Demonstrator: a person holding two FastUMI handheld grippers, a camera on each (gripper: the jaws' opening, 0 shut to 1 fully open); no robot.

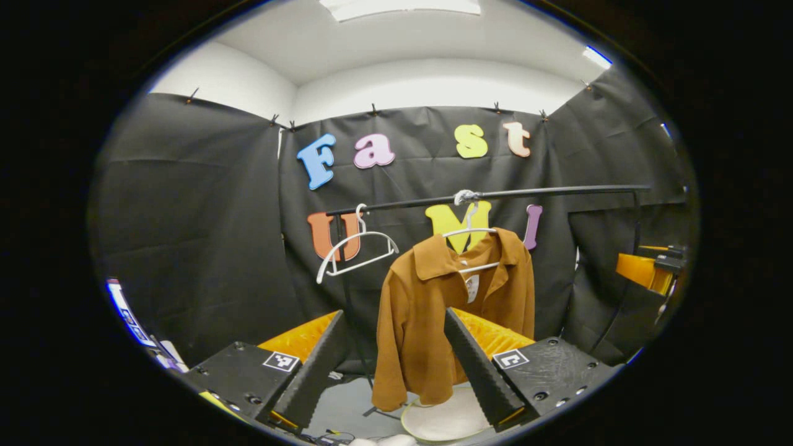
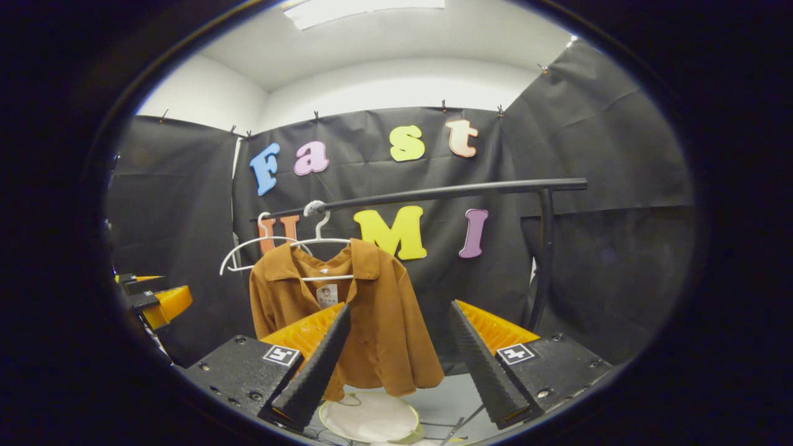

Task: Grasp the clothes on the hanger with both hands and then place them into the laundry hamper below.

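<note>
In the left gripper view, the left gripper (image 1: 396,365) is spread wide, empty, well short of the brown shirt (image 1: 433,322) hanging on a white hanger (image 1: 472,232) from the black rail (image 1: 489,195). An empty hanger (image 1: 356,251) hangs beside it, and the white laundry hamper (image 1: 443,421) sits below.

In the right gripper view, the right gripper (image 2: 403,365) is likewise spread and empty, apart from the shirt (image 2: 378,322); the hamper (image 2: 368,418) lies beneath.

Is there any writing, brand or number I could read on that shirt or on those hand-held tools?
White tag at the collar of the brown collared cloth shirt: too small and blurred to read.
Black-and-white square markers on the right gripper: block patterns, no words or numbers.
Nothing else on them is legible.
</note>
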